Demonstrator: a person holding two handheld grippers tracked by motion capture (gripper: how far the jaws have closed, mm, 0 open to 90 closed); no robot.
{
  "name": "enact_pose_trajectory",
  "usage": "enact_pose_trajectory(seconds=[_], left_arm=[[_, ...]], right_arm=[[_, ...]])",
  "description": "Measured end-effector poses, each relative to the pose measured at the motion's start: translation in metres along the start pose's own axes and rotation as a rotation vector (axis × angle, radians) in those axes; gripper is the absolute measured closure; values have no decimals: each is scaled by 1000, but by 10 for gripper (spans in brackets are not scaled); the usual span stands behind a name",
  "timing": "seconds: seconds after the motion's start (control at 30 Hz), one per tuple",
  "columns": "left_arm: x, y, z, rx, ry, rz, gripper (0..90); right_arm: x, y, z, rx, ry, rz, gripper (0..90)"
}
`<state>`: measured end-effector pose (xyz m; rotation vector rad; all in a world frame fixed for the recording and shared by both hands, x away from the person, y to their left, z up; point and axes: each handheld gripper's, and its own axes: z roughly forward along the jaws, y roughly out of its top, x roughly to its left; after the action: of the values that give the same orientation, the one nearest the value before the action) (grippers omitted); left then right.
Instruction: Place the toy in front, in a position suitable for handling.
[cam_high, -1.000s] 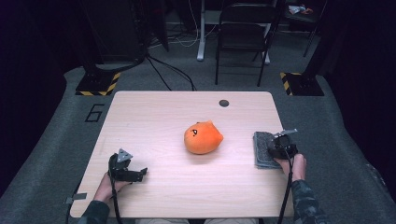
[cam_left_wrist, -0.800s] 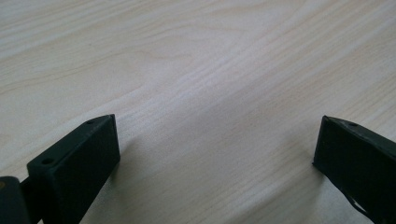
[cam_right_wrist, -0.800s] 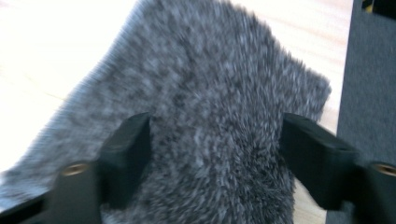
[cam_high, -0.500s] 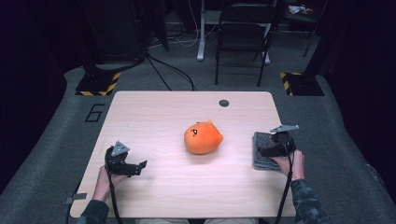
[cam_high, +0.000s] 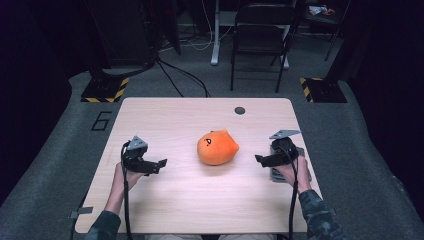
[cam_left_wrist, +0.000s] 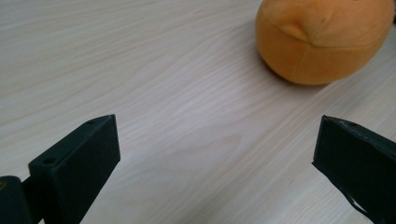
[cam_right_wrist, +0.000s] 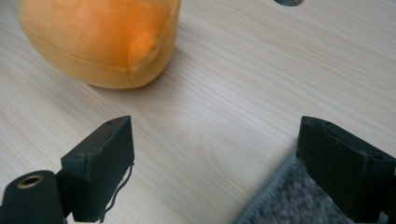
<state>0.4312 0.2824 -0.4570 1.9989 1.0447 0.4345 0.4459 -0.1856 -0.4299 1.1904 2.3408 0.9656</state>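
Observation:
An orange plush toy (cam_high: 216, 147) lies on the middle of the light wooden table (cam_high: 200, 200). My left gripper (cam_high: 159, 164) hovers to its left, pointing at it, jaws wide open and bare. In the left gripper view the plush (cam_left_wrist: 322, 37) sits beyond the open left gripper (cam_left_wrist: 215, 154). My right gripper (cam_high: 260, 160) is to the right of the toy and faces it. Its jaws have just been opening and nothing is between them. In the right gripper view the plush (cam_right_wrist: 98, 37) lies ahead of the open right gripper (cam_right_wrist: 215, 158).
A grey felt pad (cam_high: 275, 176) lies under my right hand near the table's right edge; its corner (cam_right_wrist: 289, 200) reaches under the right jaw. A round cable hole (cam_high: 240, 110) sits at the table's far side. A folding chair (cam_high: 260, 35) stands beyond the table.
Both hands have lifted off the table and moved in toward the plush. The right gripper left the grey pad, swung left, and its jaws opened wide.

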Motion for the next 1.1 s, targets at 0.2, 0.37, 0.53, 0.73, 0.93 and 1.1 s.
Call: enact_pose_trajectory(seconds=[0.2,0.37,0.53,0.73,0.93,1.1], left_arm=[[-10,19,19,9,-51,46,22],[-18,33,40,16,-101,67,35],[-28,42,63,36,-151,81,42],[-34,47,74,44,-172,105,53],[-41,52,81,29,-200,119,128],[-42,52,83,28,-201,118,156]], right_arm=[[11,11,13,0,29,-25,112],[15,17,21,-1,54,-41,112],[20,26,35,6,88,-47,111],[22,30,43,13,104,-62,118],[23,33,52,23,122,-81,148],[24,38,61,25,140,-69,218]])
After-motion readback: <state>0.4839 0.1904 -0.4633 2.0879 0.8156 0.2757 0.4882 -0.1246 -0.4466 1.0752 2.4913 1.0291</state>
